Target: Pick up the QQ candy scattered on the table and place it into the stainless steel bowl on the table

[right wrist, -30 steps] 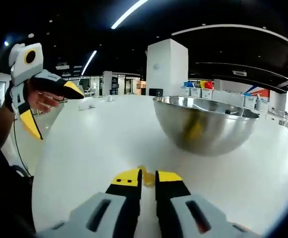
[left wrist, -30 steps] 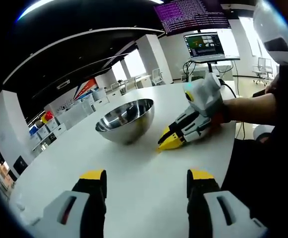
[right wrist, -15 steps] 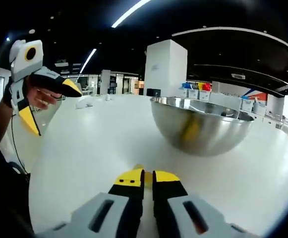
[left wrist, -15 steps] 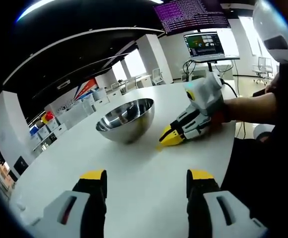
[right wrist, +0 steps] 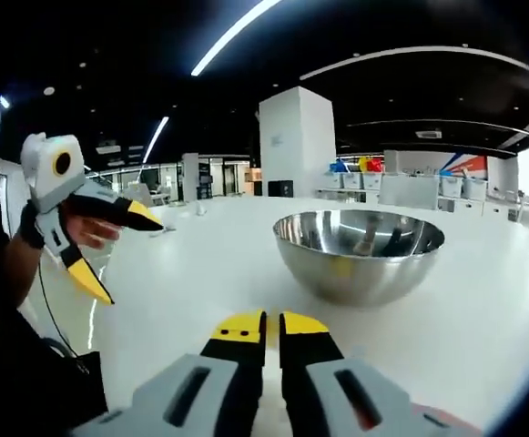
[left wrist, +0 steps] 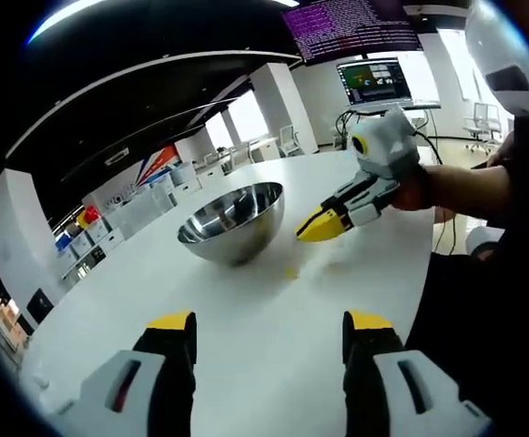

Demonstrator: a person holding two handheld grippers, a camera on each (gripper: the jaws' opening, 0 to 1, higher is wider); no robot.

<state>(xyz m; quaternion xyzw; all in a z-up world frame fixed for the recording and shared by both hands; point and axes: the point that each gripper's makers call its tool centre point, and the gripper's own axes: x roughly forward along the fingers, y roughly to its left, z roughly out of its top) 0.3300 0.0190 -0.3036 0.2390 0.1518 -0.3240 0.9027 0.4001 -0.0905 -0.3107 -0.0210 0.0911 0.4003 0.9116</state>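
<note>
Now the right gripper (left wrist: 321, 225) is lifted off the tabletop (left wrist: 246, 319), jaws pressed together; whether a candy sits between them I cannot tell. A yellow QQ candy (left wrist: 290, 270) lies beside the stainless steel bowl (left wrist: 231, 221). Left gripper (left wrist: 269, 332) hovers, jaws wide, empty. Likely a missed pick.

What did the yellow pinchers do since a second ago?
The right gripper closed its jaws at the table, where a yellow candy lay, then lifted toward the steel bowl. A yellow spot remains on the table; whether the candy is gripped, I can't tell. The left gripper stayed open and still; the bowl did not move.
</note>
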